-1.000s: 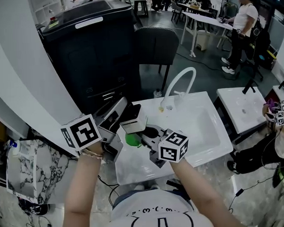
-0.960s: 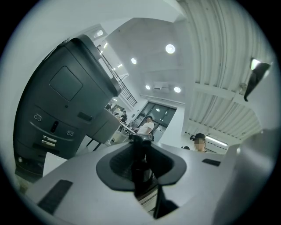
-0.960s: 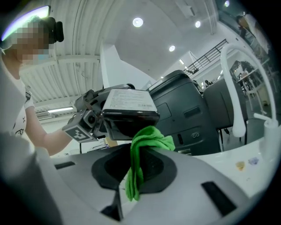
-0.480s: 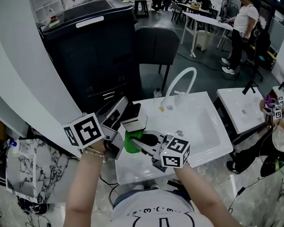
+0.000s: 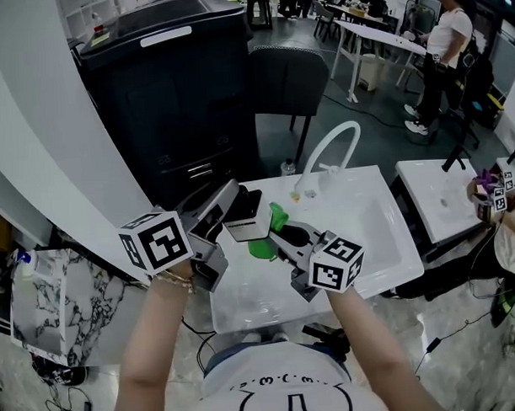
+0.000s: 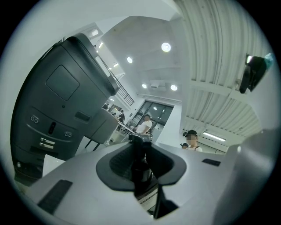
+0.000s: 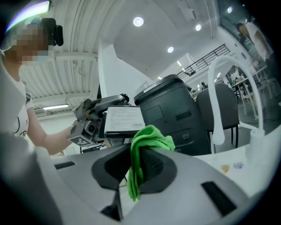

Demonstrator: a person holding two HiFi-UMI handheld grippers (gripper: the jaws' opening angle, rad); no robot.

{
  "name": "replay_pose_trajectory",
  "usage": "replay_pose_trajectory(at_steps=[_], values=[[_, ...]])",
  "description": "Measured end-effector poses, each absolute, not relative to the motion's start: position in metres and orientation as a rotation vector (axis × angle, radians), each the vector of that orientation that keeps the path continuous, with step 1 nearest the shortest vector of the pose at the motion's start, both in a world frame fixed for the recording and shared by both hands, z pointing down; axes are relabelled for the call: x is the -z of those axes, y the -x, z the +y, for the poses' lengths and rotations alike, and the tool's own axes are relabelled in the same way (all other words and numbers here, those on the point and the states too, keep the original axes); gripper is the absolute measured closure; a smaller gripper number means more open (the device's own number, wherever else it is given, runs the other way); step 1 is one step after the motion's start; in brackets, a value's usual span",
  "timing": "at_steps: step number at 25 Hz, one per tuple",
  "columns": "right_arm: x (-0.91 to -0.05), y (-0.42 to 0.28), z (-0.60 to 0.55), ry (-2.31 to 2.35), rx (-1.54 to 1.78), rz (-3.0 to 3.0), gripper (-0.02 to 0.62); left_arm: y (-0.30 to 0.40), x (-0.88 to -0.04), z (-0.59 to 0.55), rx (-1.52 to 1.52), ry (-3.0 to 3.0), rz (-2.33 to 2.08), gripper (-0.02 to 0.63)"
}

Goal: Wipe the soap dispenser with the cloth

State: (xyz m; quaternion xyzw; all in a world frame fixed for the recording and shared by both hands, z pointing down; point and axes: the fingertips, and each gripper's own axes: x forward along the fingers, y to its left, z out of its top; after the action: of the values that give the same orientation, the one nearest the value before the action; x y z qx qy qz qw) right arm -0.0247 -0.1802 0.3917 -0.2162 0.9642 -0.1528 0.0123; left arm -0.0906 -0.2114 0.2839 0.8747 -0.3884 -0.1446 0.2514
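One soap dispenser (image 5: 247, 216) sits clamped in the left gripper's (image 5: 229, 207) jaws over the near left of one white sink (image 5: 372, 230), with one green cloth (image 5: 267, 240) pinched tight by the right gripper (image 5: 282, 235) just right of it, and one curved tap (image 7: 214, 110) and one black machine (image 5: 169, 94) beyond.

Cloth (image 5: 261, 247) right of soap dispenser (image 5: 245, 218), over sink (image 5: 378, 238)
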Motion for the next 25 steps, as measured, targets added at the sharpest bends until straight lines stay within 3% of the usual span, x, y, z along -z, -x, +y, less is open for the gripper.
replay_pose_trajectory(at_steps=[16, 25], values=[[-0.372, 0.052, -0.118, 0.271, 0.230, 3.124, 0.546, 0.107, -0.292, -0.225, 0.438, -2.334, -1.112, 0.517], [-0.373, 0.027, -0.132, 0.467, 0.206, 3.126, 0.545, 0.108, -0.294, -0.223, 0.390, -2.462, -1.258, 0.515]])
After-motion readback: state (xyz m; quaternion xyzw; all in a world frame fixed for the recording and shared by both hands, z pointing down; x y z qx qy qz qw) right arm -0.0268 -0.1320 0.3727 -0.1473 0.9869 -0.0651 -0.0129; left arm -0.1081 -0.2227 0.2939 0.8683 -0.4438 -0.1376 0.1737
